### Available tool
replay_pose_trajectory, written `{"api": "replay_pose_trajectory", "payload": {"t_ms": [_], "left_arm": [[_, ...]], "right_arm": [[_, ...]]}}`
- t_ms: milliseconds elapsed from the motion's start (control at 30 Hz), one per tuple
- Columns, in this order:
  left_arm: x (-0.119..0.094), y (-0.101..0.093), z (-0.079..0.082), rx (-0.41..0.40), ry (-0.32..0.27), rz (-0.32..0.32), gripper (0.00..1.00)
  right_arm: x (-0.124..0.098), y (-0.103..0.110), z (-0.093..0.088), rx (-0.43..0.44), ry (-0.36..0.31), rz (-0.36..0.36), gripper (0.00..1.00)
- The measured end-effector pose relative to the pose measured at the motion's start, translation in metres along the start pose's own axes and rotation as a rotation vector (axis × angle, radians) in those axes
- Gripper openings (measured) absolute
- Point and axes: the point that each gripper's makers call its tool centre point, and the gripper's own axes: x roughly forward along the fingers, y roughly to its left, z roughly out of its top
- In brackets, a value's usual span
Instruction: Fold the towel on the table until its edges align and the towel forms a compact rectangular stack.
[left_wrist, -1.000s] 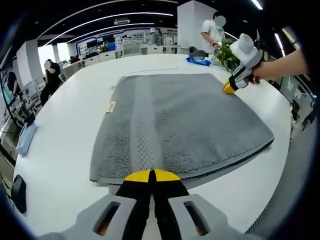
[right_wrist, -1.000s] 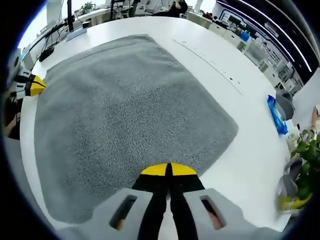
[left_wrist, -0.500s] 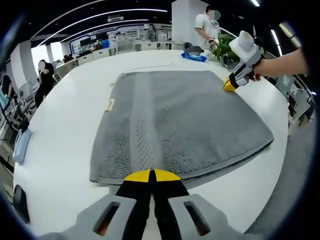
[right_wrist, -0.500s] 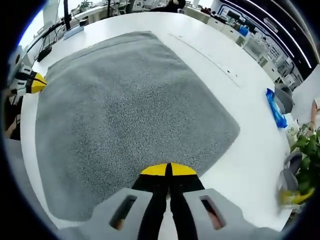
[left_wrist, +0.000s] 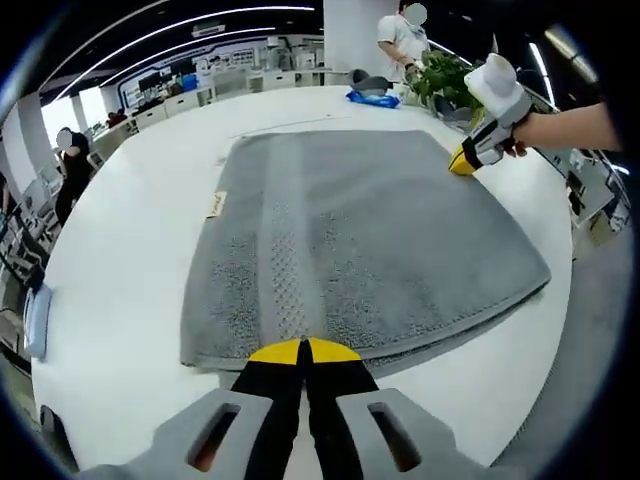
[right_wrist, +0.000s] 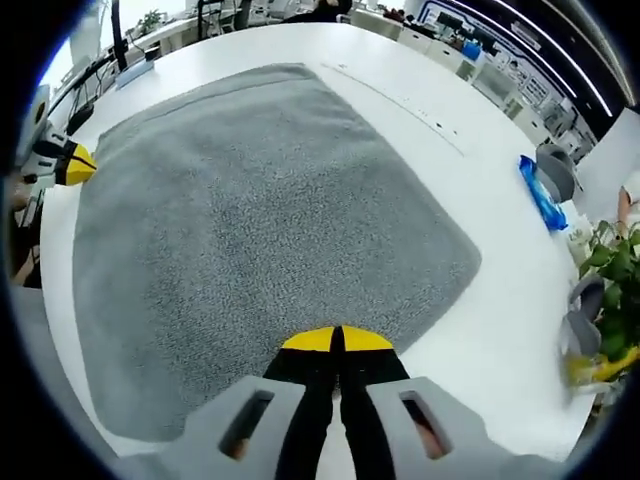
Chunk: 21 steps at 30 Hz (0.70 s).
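The grey towel (left_wrist: 350, 240) lies flat on the white table (left_wrist: 120, 260), already doubled over, with a second layer showing under its near edge in the left gripper view, and both grippers sit at that same long edge, one at each corner. Over the last second the towel has not shifted on the table and its outline is the same; only the cameras have drifted a little, so background things sit differently in the views. The left gripper (left_wrist: 302, 352) has its yellow-tipped fingers pressed together at the towel's near corner, most likely pinching the hem, though cloth between the tips cannot be made out; the right gripper (right_wrist: 336, 340) stands the same way at the other corner of that edge and also appears in the left gripper view (left_wrist: 462, 163), held by a hand (left_wrist: 527, 132). With nothing lifted yet, I judge the next fold is about to begin rather than under way. A small tag (left_wrist: 215, 205) sticks out from the towel's side edge, its print too small to read. Beyond the towel's far edge lie a blue cloth (left_wrist: 372, 97) and a potted plant (left_wrist: 440, 75); no brand or writing is legible anywhere.
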Motion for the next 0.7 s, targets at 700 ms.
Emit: {"api": "replay_pose_trajectory", "payload": {"t_ms": [700], "left_arm": [[0.015,-0.001,0.016,0.095,0.044,-0.049,0.01]], "right_arm": [[-0.012,-0.001,-0.022,0.128,-0.034,-0.024,0.0]]}}
